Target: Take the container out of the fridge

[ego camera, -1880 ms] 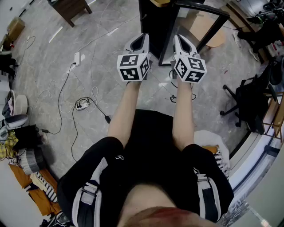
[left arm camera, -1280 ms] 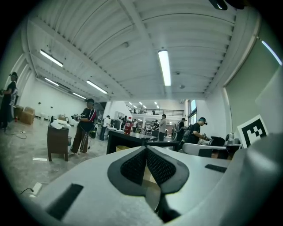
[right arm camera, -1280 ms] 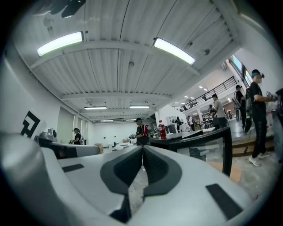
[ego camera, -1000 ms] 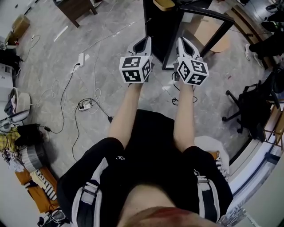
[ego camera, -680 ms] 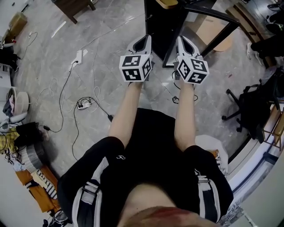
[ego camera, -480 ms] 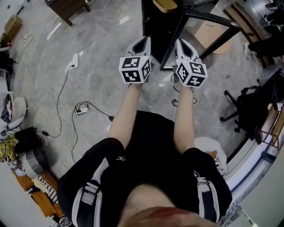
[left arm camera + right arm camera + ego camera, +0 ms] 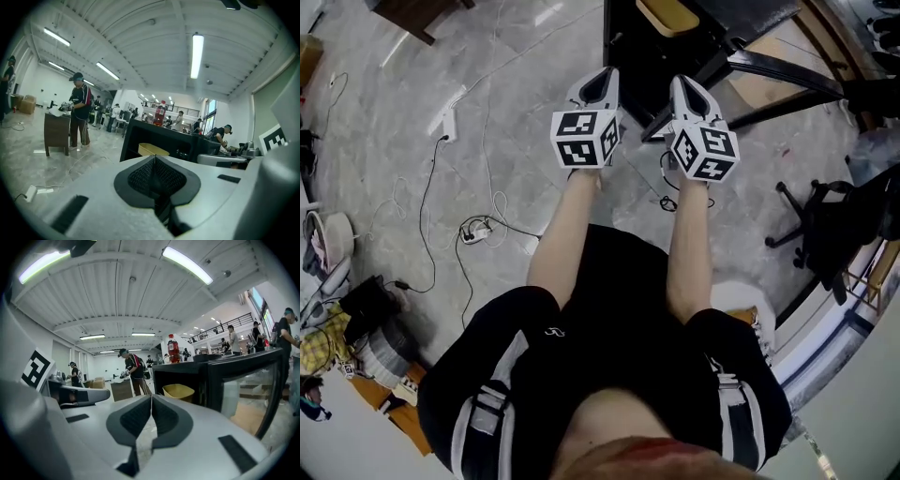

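A low black fridge (image 7: 642, 47) stands ahead of me with its glass door (image 7: 787, 80) swung open to the right. Inside it sits a yellow container (image 7: 667, 15), also seen in the left gripper view (image 7: 147, 149) and the right gripper view (image 7: 178, 392). My left gripper (image 7: 602, 77) is held in front of the fridge, shut with nothing between its jaws. My right gripper (image 7: 682, 86) hovers beside it near the door's hinge side, also shut and empty. A red bottle (image 7: 173, 349) stands on top of the fridge.
Cables and a power strip (image 7: 473, 225) lie on the grey floor at left. A black office chair (image 7: 825, 225) is at right. A brown cabinet (image 7: 57, 132) and a standing person (image 7: 79, 110) are off to the left; more people are farther back.
The head view has shifted so the fridge and its open door sit nearer and larger. Both grippers stay side by side, shut, slightly closer to the fridge opening.
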### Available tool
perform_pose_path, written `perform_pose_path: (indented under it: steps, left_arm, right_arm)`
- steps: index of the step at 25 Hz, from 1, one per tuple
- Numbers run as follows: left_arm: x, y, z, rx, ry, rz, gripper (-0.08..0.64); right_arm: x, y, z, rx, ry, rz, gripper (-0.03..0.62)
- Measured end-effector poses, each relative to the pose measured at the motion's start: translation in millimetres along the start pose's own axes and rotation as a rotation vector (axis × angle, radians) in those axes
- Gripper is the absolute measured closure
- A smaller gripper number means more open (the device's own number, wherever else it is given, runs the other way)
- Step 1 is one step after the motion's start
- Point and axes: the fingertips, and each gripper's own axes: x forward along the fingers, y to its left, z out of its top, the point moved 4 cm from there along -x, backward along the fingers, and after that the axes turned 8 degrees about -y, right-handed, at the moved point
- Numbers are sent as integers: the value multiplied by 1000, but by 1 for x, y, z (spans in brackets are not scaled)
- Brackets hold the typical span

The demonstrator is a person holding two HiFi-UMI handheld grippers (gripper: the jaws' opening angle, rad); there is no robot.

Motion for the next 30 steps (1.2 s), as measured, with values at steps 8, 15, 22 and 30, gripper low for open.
perform_pose_path:
  steps: [8,15,22,30]
  left_arm:
    - [69,73,25,20,9,-31,549]
    - [110,89,24,-17,18,-54,549]
    - [139,100,32,-32,5,-55,549]
    - [159,127,40,-63,-10,-27,549]
  right_arm:
    - [100,9,6,-98,33,-43,580]
    - [139,0,4,-267,143,-79,578]
    - [185,-6,-9,-447,329,-37,578]
    - [226,-16,-30,-624,450,-31,577]
